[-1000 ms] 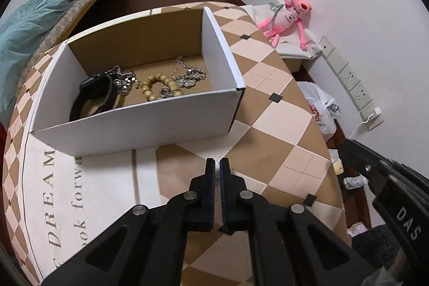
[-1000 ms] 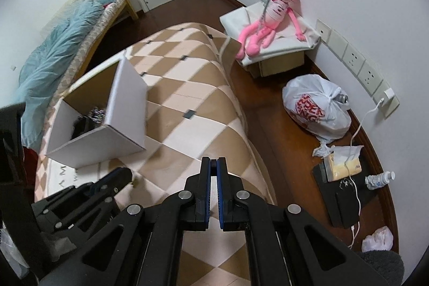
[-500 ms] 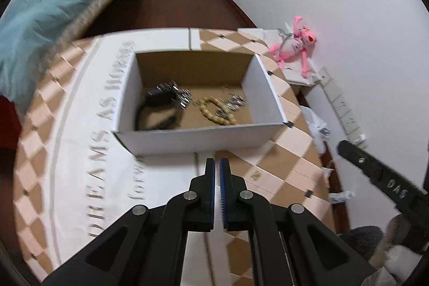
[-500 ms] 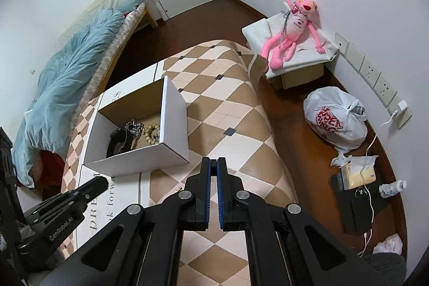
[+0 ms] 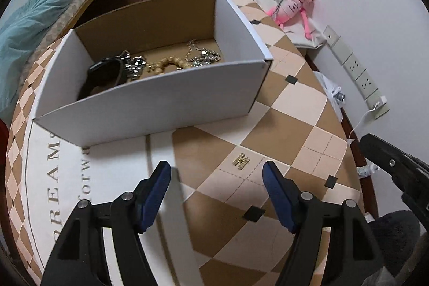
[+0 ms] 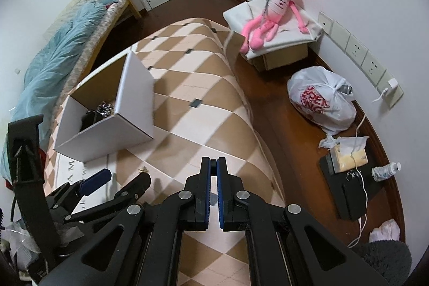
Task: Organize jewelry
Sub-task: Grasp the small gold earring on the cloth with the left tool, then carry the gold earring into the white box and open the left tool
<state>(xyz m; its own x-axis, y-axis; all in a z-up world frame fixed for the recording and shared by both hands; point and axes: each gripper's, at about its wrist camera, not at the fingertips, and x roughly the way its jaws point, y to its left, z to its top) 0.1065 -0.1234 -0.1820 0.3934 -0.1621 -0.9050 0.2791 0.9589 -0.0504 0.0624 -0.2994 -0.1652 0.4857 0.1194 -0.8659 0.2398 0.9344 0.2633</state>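
A white cardboard box (image 5: pixel 150 103) stands on the checkered tablecloth and holds a black watch (image 5: pixel 106 71), a silver chain piece (image 5: pixel 134 65), a beaded bracelet (image 5: pixel 169 62) and a silver necklace (image 5: pixel 203 55). A small gold piece (image 5: pixel 241 160) lies on the cloth in front of the box. My left gripper (image 5: pixel 216 173) is open, low over the cloth, the gold piece just ahead between the fingers. It also shows in the right wrist view (image 6: pixel 120 177). My right gripper (image 6: pixel 214 168) is shut and empty, over the table's right part. The box (image 6: pixel 107 130) sits to its left.
The table edge drops off at the right to a wooden floor. There stand a white plastic bag (image 6: pixel 321 98), a tissue box (image 6: pixel 348 154), a bottle (image 6: pixel 386 170) and a pink plush toy (image 6: pixel 270 15). A bed with a blue duvet (image 6: pixel 53 66) is at the left.
My left gripper has opened and dropped lower and closer toward the cloth and the gold piece. My right gripper stays shut and has lowered slightly.
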